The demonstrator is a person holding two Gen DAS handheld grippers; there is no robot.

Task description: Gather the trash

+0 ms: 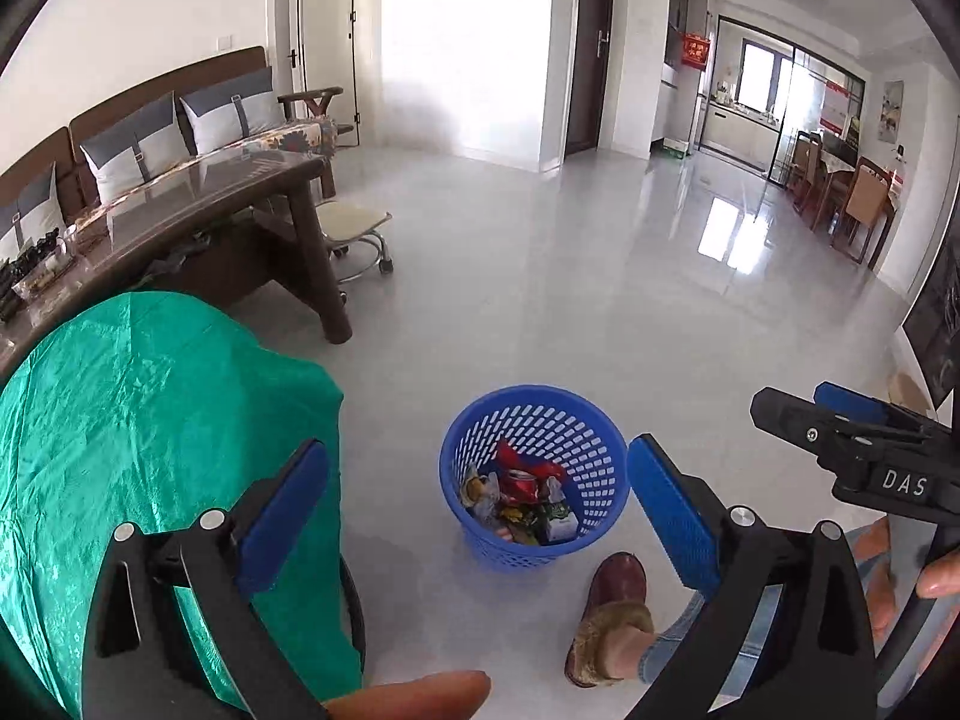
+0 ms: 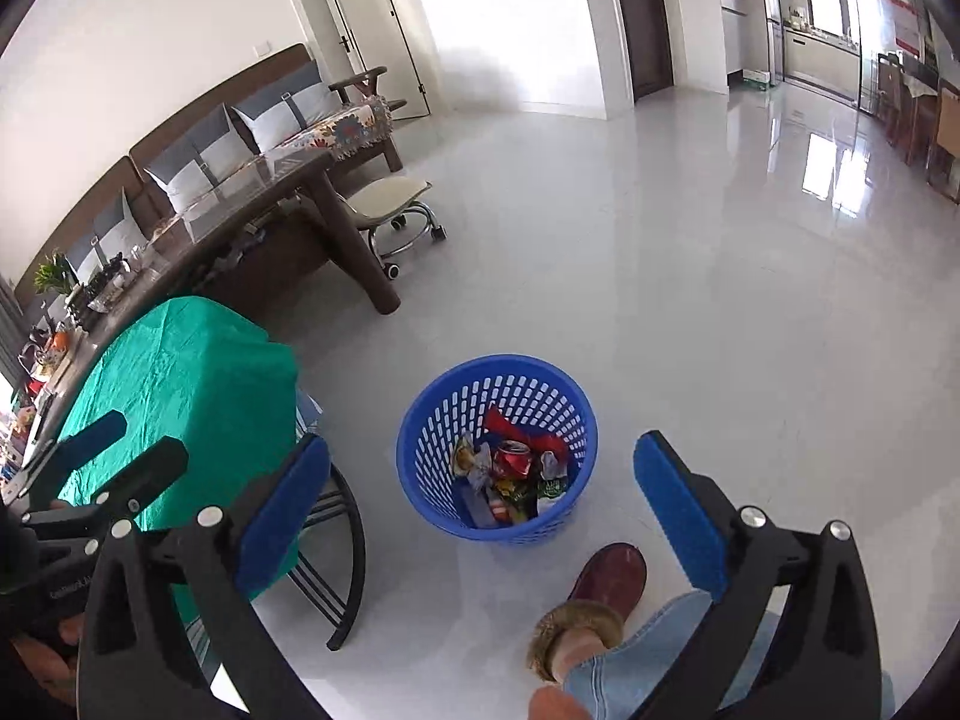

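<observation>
One blue mesh basket [image 1: 533,474] on the floor, below and ahead of both hand-held grippers, holding crumpled wrappers and one red can [image 2: 511,458]. Left hand-held gripper [image 1: 480,525] and right hand-held gripper [image 2: 483,513]: both spread wide, nothing between the pads.

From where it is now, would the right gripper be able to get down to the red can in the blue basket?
Probably yes: the right gripper is open and empty, and the red can lies atop the trash in the open-topped blue basket.

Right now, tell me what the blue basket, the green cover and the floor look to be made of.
Basket: likely moulded plastic, uniform blue, walls pierced with rows of slots.
Green cover: seemingly thin, shiny fabric or plastic sheet, showing fine creases and draped folds.
Floor: probably glazed tile or polished stone, pale grey, mirroring the windows.
</observation>
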